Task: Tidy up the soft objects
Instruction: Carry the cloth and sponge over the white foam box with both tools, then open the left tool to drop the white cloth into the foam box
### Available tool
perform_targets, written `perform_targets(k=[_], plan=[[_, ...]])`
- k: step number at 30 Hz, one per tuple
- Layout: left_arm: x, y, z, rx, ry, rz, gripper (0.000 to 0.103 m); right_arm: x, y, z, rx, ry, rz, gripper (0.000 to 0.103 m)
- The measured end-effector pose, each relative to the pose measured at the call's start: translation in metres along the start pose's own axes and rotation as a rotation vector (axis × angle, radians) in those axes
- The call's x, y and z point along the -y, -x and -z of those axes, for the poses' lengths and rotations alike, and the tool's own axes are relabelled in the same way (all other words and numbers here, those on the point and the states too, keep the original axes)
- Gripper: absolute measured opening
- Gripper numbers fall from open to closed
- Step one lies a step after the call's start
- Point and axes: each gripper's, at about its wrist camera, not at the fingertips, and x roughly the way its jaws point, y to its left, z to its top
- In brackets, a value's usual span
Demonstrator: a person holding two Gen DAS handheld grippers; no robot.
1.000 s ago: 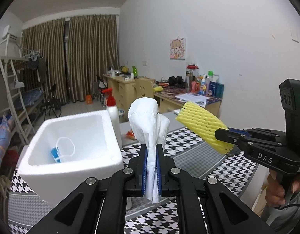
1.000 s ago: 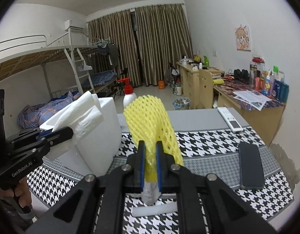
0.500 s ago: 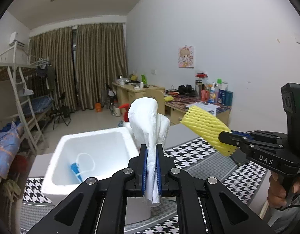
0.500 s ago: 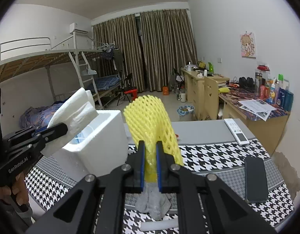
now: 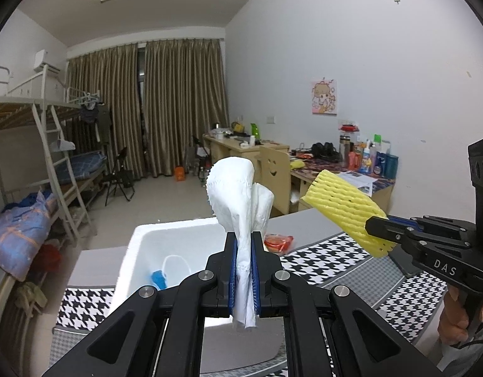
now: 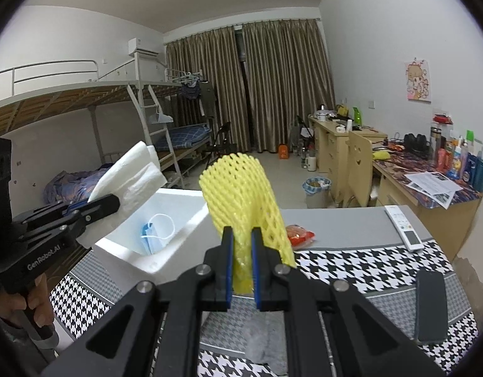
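Pinching white tissue (image 5: 238,188), left fingers (image 5: 232,270); right fingers (image 6: 227,264) clamp yellow foam net (image 6: 241,188).

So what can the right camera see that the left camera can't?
Only the right wrist view shows the white remote and the dark phone on the table, plus a bin on the floor.

Only the left wrist view shows the hand holding the right gripper.

Both show the white foam box with a blue face mask inside, the left gripper shut on white tissue, and the yellow foam net.
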Motion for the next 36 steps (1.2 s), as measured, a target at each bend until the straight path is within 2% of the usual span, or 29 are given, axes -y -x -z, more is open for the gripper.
perform_targets(k=[14,25,27,28,29,30,31,32,34,36], plan=[[-0.028,-0.009,0.0,-0.015,0.044,-0.102,0.009,-0.024,-0.024,-0.008,-0.036,0.027,-0.044,0.013],[-0.048,-0.02,0.002,-0.034,0.065,-0.116,0.009,-0.043,-0.039,-0.012,-0.067,0.062,-0.075,0.013],[-0.05,-0.025,0.003,-0.046,0.063,-0.108,0.013,-0.046,-0.041,-0.013,-0.072,0.066,-0.074,0.013],[-0.052,-0.027,0.003,-0.054,0.065,-0.104,0.02,-0.048,-0.042,-0.014,-0.073,0.068,-0.074,0.013],[-0.054,-0.03,0.003,-0.059,0.07,-0.105,0.036,-0.048,-0.042,-0.014,-0.073,0.071,-0.072,0.013],[-0.056,-0.031,0.003,-0.06,0.074,-0.11,0.047,-0.047,-0.044,-0.015,-0.074,0.073,-0.071,0.013],[-0.06,-0.03,0.004,-0.056,0.086,-0.118,0.069,-0.047,-0.045,-0.014,-0.076,0.074,-0.069,0.013],[-0.064,-0.03,0.005,-0.05,0.1,-0.119,0.077,-0.047,-0.046,-0.014,-0.077,0.074,-0.068,0.013],[-0.069,-0.029,0.005,-0.046,0.118,-0.122,0.078,-0.049,-0.048,-0.015,-0.081,0.074,-0.065,0.013],[-0.074,-0.027,0.006,-0.042,0.122,-0.133,0.083,-0.05,-0.05,-0.015,-0.084,0.075,-0.063,0.013]])
